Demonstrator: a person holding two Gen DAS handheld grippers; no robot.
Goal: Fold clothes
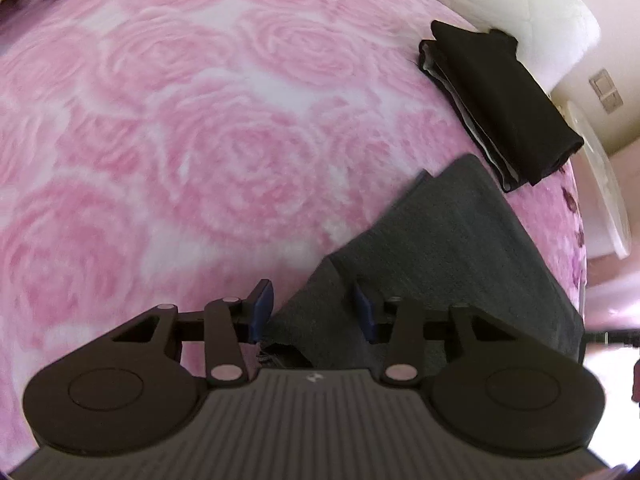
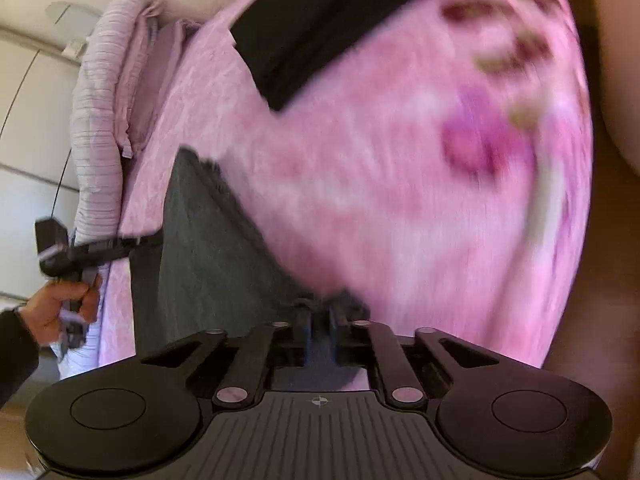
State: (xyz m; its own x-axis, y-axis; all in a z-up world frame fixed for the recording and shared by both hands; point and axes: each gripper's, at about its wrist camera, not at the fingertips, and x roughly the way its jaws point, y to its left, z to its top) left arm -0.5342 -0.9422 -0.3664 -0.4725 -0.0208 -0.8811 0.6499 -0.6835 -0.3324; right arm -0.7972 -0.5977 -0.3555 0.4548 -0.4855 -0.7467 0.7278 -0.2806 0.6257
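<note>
A dark grey garment (image 1: pixel 440 248) lies partly folded on the pink rose blanket (image 1: pixel 200 140), near the bed's right edge. My left gripper (image 1: pixel 314 308) is open, its blue pads (image 1: pixel 262 304) on either side of the garment's near corner. In the right wrist view, which is motion-blurred, my right gripper (image 2: pixel 318 326) is shut on the other edge of the grey garment (image 2: pixel 192 248). The left gripper (image 2: pixel 140 244) shows there too, held by a hand (image 2: pixel 60 304), its tips at the cloth's far side. A folded black garment (image 1: pixel 500 108) lies beyond the grey one.
A white quilted mattress edge (image 1: pixel 520 0) borders the blanket behind the black garment. A round white object (image 1: pixel 604 184) stands off the bed's right side. A striped lilac cover (image 2: pixel 100 120) is bunched along the bed's far side, with white cupboard doors (image 2: pixel 24 120) behind.
</note>
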